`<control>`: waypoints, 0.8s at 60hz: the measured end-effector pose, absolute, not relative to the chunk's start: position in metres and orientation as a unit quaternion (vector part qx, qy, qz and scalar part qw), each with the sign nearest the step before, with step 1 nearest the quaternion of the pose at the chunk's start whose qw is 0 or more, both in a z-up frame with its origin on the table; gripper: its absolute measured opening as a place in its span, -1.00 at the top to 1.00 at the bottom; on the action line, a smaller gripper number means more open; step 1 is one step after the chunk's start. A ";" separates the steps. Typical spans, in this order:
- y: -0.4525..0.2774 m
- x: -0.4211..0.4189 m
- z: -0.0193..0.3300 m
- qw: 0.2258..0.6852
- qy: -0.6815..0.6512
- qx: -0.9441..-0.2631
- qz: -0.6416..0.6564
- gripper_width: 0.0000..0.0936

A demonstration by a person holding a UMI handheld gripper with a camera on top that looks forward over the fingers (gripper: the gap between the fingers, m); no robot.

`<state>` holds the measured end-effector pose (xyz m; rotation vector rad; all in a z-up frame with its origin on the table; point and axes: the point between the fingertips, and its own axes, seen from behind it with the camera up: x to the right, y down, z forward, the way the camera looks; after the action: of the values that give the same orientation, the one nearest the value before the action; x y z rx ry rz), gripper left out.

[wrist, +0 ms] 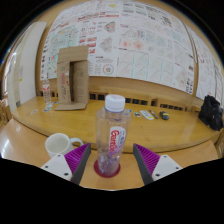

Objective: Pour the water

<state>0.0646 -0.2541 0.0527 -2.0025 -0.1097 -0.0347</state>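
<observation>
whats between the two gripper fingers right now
In the gripper view, a clear water bottle with a white cap stands on the table between the open gripper's fingers.

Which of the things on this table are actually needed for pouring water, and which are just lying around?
For the job: the water bottle, standing capped between the open gripper fingers; the white cup beside it, which probably receives the water.

Just lying about: the cardboard stand, a second small bottle, small items farther along the table, a black bag, wall posters.
</observation>
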 end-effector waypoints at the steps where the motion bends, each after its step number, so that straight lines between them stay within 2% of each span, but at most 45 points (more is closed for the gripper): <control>1: -0.261 0.064 0.055 0.537 -0.046 -0.842 -0.015 -0.83; 21: -0.460 0.022 0.151 0.534 -0.010 -0.844 -0.045 -0.83; 33: -0.565 -0.008 0.175 0.529 0.005 -0.847 -0.046 -0.83; 48: -0.624 -0.018 0.190 0.535 0.005 -0.843 -0.060 -0.82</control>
<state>-0.0184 -0.6243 0.1904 -2.0085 0.0111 -0.1440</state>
